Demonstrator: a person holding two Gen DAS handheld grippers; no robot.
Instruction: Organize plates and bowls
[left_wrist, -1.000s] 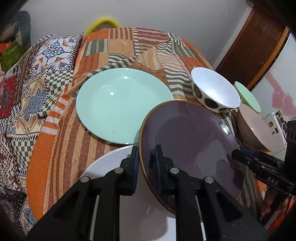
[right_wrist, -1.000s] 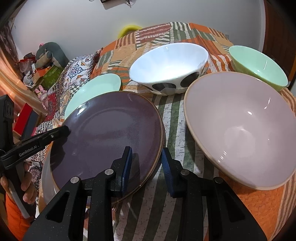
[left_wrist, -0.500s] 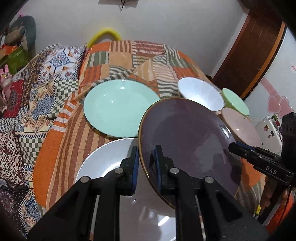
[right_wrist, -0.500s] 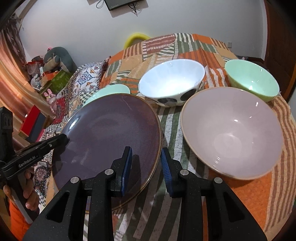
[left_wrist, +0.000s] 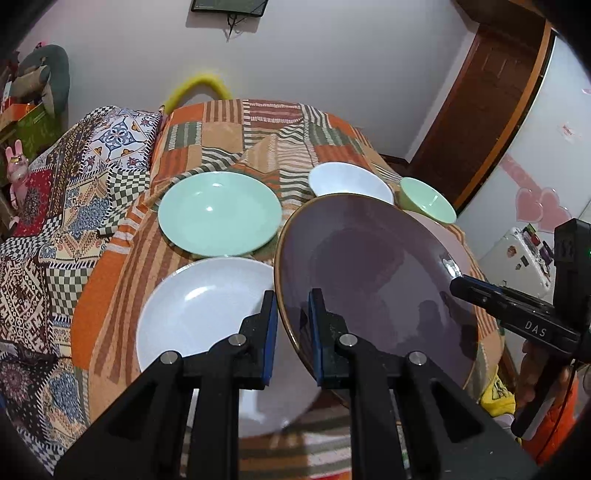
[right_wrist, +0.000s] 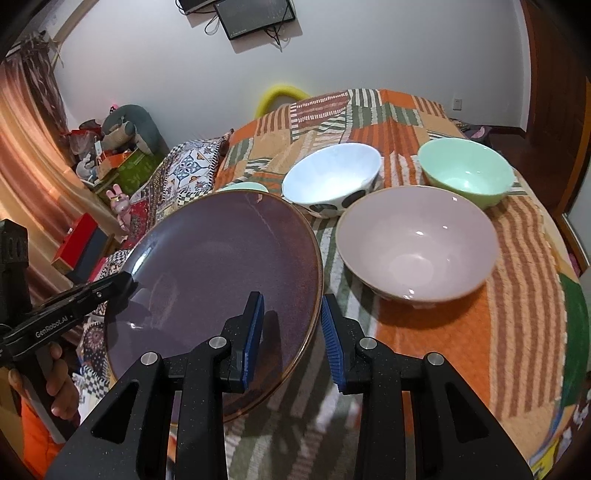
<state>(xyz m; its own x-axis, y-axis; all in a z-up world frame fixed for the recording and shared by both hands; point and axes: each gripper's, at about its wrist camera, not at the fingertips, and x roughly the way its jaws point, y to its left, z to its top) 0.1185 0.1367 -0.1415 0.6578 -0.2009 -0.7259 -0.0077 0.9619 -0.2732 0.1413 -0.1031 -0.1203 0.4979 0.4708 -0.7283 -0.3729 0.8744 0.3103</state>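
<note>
Both claws pinch the purple plate (left_wrist: 373, 273): left claw (left_wrist: 291, 332) on its left rim, right claw (right_wrist: 291, 334) on its right rim, holding it above the white plate (left_wrist: 199, 310), near the pink bowl (right_wrist: 417, 240).

I see my right gripper (right_wrist: 291, 334) clamped on the near right rim of a glossy round dark purple plate (right_wrist: 221, 280), held above the orange patchwork-covered table (right_wrist: 517, 332). My left gripper (right_wrist: 125, 282) grips its left edge. To the right stands a pink ceramic bowl (right_wrist: 417, 240); farther off stand a white black-spotted bowl (right_wrist: 332, 181) and a mint-green bowl (right_wrist: 465, 173).
</note>
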